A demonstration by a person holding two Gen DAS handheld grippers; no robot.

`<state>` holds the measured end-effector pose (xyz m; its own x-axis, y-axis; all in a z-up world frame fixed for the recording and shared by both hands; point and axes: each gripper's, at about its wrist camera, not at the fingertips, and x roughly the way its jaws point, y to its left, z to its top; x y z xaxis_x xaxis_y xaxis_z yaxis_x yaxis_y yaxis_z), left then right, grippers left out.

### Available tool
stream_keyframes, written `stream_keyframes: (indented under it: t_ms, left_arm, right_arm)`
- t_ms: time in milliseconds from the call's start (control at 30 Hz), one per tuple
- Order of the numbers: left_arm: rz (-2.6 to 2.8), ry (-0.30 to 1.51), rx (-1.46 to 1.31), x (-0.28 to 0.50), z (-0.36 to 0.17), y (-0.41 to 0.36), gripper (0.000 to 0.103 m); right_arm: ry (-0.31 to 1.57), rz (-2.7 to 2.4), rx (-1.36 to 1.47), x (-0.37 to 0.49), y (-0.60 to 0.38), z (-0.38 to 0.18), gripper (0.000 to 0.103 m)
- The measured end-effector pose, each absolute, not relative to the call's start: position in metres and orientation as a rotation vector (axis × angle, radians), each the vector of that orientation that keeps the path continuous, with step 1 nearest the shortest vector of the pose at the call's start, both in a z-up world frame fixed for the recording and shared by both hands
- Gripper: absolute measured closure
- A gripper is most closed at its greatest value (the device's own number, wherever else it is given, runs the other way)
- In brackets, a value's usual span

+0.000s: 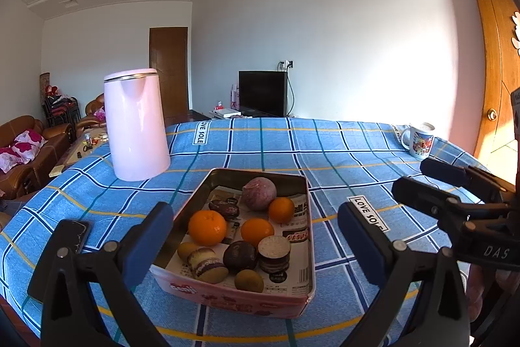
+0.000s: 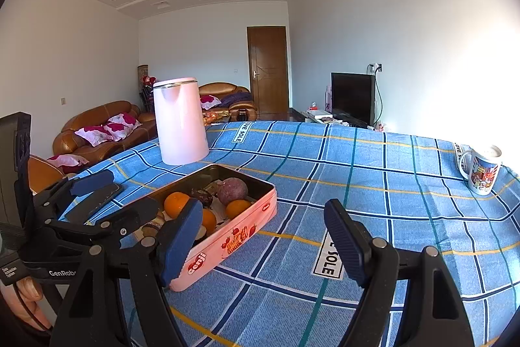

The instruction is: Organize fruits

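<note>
A pink tin tray (image 1: pixel 227 298) lined with newspaper sits on the blue checked tablecloth. It holds three oranges (image 1: pixel 207 226), a purple round fruit (image 1: pixel 259 193), dark passion fruits (image 1: pixel 240 255), small green-brown fruits (image 1: pixel 249 280) and snack cakes (image 1: pixel 208 265). My left gripper (image 1: pixel 256 236) is open and empty, its fingers on either side of the tray's near end. My right gripper (image 2: pixel 265 243) is open and empty over bare cloth, to the right of the tray (image 2: pixel 234 236). In the right wrist view the left gripper (image 2: pixel 120 197) shows at the left.
A pink kettle (image 1: pixel 136 126) stands behind the tray to the left. A printed mug (image 1: pixel 419 140) stands at the far right of the table. A dark phone (image 1: pixel 76 234) lies left of the tray. The right gripper (image 1: pixel 438 184) shows at the right edge.
</note>
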<state>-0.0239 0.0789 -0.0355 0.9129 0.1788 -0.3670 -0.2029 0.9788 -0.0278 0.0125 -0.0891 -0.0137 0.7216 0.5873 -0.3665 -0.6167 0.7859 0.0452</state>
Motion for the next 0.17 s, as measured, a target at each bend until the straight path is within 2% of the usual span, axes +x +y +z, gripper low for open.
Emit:
stream_keyframes:
  t_ms: [167]
  left_arm:
    - [0.188,0.385,-0.07,-0.0245,-0.0353,0.0801,0.0]
  right_arm:
    - [0.389,0.646,-0.083,0.0182,-0.0951,-0.0173,0.025]
